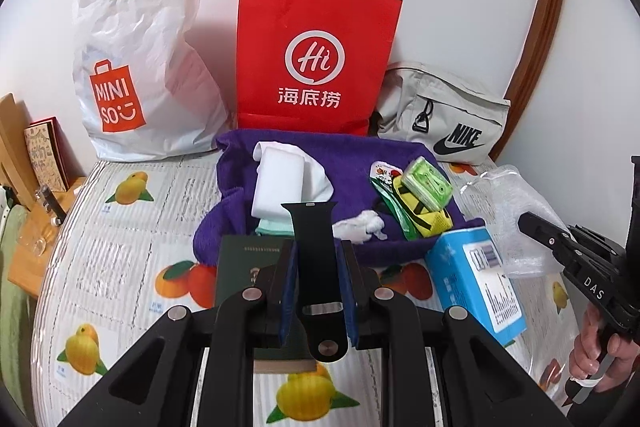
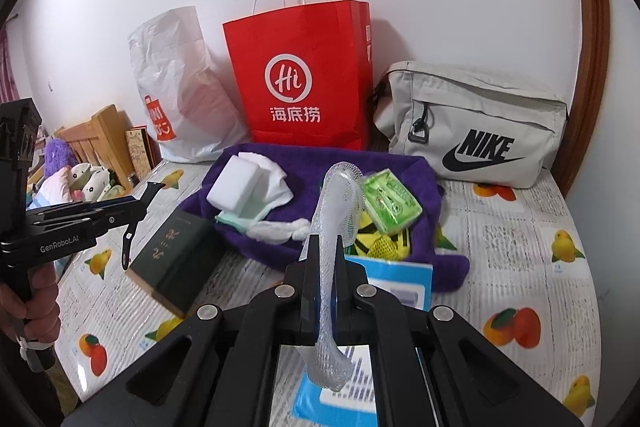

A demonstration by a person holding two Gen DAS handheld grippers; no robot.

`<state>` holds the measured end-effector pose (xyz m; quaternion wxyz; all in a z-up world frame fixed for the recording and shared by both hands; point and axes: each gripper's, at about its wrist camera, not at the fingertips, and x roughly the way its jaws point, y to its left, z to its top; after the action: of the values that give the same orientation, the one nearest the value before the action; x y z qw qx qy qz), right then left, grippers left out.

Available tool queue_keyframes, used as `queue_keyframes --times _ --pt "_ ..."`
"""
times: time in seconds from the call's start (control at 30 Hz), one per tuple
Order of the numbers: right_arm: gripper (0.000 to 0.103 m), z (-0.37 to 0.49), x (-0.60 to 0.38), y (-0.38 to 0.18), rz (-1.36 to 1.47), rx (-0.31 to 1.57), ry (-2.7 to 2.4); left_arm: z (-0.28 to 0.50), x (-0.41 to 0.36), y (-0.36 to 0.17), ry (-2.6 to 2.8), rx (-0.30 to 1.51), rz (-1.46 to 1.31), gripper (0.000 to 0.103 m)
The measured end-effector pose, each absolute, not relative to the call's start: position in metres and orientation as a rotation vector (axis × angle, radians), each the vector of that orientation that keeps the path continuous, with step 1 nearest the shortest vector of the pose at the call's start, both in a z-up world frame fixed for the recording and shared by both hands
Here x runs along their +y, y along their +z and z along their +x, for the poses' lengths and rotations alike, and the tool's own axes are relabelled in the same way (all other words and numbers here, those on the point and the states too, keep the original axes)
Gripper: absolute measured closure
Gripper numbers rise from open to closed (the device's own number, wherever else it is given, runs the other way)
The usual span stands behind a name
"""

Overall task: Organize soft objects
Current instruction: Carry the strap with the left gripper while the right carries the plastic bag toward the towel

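Both tongs loaded, mid-carry. The left gripper [image 1: 316, 267] is clamped narrowly on a flat black rubber watch strap [image 1: 314, 239], which stands up between its blue pads. The right gripper [image 2: 329, 291] is pinched fully together on a translucent white foam-net sleeve [image 2: 340, 199], whose free end arches forward over the fingertips.

Judged step: sorting picked soft items into containers. The next move calls for choosing a receptacle and lifting each item clear of its rim.

Ahead of both tongs lies a purple towel [image 1: 320, 155] bearing a white sponge block [image 1: 276, 183], green packets [image 1: 426, 183] and crumpled tissue. Beyond it stand a red paper bag [image 1: 316, 55], a white plastic shopping bag [image 1: 132, 67] and a grey fabric pouch [image 1: 444, 115]. A dark green book [image 2: 176, 251] and a blue carton [image 1: 476, 283] lie just under the tongs and could obstruct a low pass.
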<state>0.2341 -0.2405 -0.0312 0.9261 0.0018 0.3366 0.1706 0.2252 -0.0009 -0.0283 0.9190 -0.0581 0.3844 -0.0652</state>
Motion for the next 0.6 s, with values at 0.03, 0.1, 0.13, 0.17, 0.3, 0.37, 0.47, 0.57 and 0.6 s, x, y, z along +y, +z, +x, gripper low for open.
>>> queue_keyframes --times 0.03,0.1,0.13,0.17,0.3,0.37,0.47,0.57,0.6 --pt "0.100 0.237 -0.240 -0.030 0.002 0.688 0.351 0.228 -0.001 -0.028 -0.134 0.791 -0.120 0.083" --pt "0.100 0.244 -0.240 -0.029 -0.003 0.684 0.349 0.234 0.000 -0.029 -0.132 0.793 -0.121 0.083" --pt "0.100 0.248 -0.239 -0.029 -0.005 0.683 0.350 0.238 0.000 -0.029 -0.134 0.794 -0.120 0.083" --pt "0.100 0.252 -0.239 -0.028 -0.006 0.681 0.350 0.241 0.000 -0.029 -0.134 0.794 -0.119 0.083" --pt "0.100 0.270 -0.238 -0.029 -0.004 0.684 0.349 0.255 -0.001 -0.029 -0.135 0.793 -0.120 0.083" --pt "0.100 0.280 -0.238 -0.031 -0.001 0.687 0.354 0.262 -0.001 -0.030 -0.137 0.794 -0.120 0.083" --pt "0.100 0.294 -0.236 -0.035 0.006 0.699 0.361 0.274 -0.002 -0.033 -0.134 0.800 -0.120 0.083" --pt "0.100 0.313 -0.232 -0.044 0.002 0.720 0.364 0.286 -0.002 -0.036 -0.133 0.805 -0.119 0.083" --pt "0.100 0.319 -0.231 -0.047 -0.001 0.729 0.366 0.290 -0.002 -0.037 -0.131 0.805 -0.118 0.083"
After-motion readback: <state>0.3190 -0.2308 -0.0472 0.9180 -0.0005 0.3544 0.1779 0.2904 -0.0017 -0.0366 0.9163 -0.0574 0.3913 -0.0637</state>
